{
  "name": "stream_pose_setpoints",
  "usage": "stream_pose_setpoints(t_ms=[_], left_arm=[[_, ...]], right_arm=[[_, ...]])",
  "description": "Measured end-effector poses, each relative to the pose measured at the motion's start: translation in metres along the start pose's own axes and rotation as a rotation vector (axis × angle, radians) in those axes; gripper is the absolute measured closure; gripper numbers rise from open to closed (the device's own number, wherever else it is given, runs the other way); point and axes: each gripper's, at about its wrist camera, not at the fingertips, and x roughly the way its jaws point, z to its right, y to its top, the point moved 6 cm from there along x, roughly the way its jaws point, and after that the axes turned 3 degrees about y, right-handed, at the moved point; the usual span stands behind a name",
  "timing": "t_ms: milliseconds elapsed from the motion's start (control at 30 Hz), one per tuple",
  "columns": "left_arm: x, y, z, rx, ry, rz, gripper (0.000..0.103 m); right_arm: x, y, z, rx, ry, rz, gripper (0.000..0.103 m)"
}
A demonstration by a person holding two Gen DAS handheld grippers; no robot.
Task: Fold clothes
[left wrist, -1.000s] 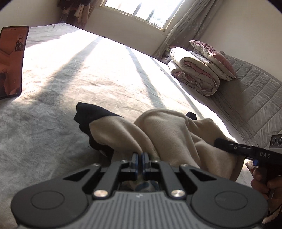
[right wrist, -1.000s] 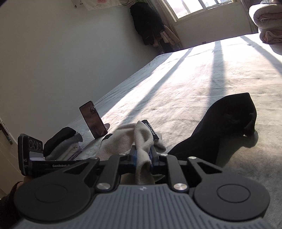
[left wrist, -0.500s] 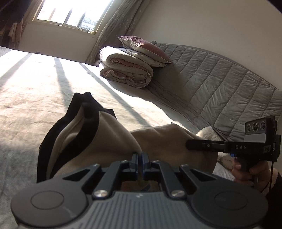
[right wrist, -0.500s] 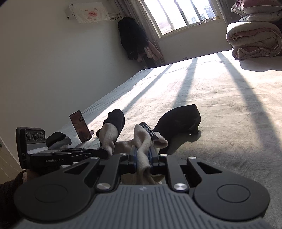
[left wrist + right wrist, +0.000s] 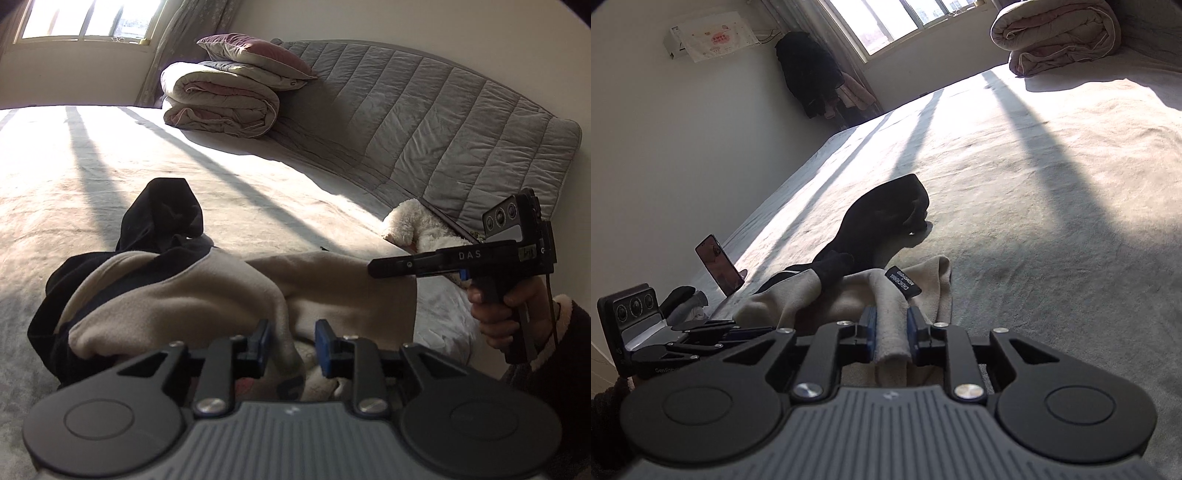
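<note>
A beige fleece-lined black garment (image 5: 177, 295) lies bunched on the bed, its black sleeve (image 5: 162, 218) stretched toward the window. My left gripper (image 5: 291, 345) is open, with a fold of beige cloth lying loose between its blue pads. My right gripper (image 5: 890, 332) has its jaws partly apart with a beige fold (image 5: 892, 332) still between the pads; it also shows in the left wrist view (image 5: 391, 267) at the garment's right edge. The garment (image 5: 849, 295) with its black label (image 5: 903, 282) lies flat in the right wrist view. The left gripper's body (image 5: 679, 332) shows there at the left.
The bed (image 5: 74, 155) is covered by a grey blanket. A rolled quilt and pillow (image 5: 229, 96) sit by the quilted headboard (image 5: 424, 129). A white plush toy (image 5: 417, 225) lies at the right. A propped phone (image 5: 718, 264) and dark clothes (image 5: 683, 302) sit at the bed's left edge.
The garment came down onto the bed. My left gripper went from shut on the cloth to open, and the right gripper's jaws widened around its fold.
</note>
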Motion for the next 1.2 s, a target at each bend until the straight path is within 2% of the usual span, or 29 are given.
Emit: stream_pose_setpoints(t_ms=[33,67,200,233,333,467,733,867,1000,1067,1100,1133,1200], left_arm=[[-0.004,0.003,-0.002,-0.011,-0.001,0.009,0.063],[-0.008,0.004,-0.005,-0.021,-0.001,0.019,0.061],[-0.032,0.016,-0.022,-0.067,0.021,0.085,0.049],[-0.038,0.019,-0.027,-0.079,0.035,0.102,0.043],[-0.049,0.023,-0.046,-0.115,0.096,0.132,0.038],[-0.052,0.020,-0.077,-0.167,0.200,0.117,0.035],[-0.056,0.000,-0.124,-0.203,0.318,0.077,0.034],[-0.049,-0.008,-0.135,-0.216,0.244,0.043,0.034],[-0.035,-0.010,-0.141,-0.286,0.150,0.036,0.038],[-0.028,-0.007,-0.144,-0.346,0.106,0.045,0.052],[-0.025,-0.006,-0.143,-0.368,0.075,0.048,0.063],[-0.022,-0.005,-0.142,-0.384,0.050,0.050,0.067],[-0.020,-0.006,-0.138,-0.395,0.031,0.054,0.068]], right_arm=[[0.001,0.001,-0.001,-0.002,0.000,0.004,0.060],[0.002,0.003,-0.001,-0.005,0.000,0.007,0.057],[0.010,0.010,-0.006,-0.012,0.017,0.009,0.056],[0.012,0.011,-0.008,-0.012,0.021,0.006,0.056],[0.025,0.013,-0.013,-0.008,0.042,-0.014,0.056],[0.046,0.014,-0.025,0.008,0.080,-0.052,0.056],[0.090,0.016,-0.048,0.044,0.147,-0.128,0.056],[0.110,0.019,-0.051,0.108,0.150,-0.146,0.056],[0.125,0.024,-0.048,0.187,0.153,-0.147,0.056],[0.131,0.025,-0.047,0.214,0.153,-0.148,0.056],[0.134,0.025,-0.046,0.221,0.151,-0.149,0.056],[0.137,0.025,-0.046,0.229,0.150,-0.150,0.056],[0.143,0.024,-0.046,0.244,0.147,-0.151,0.057]])
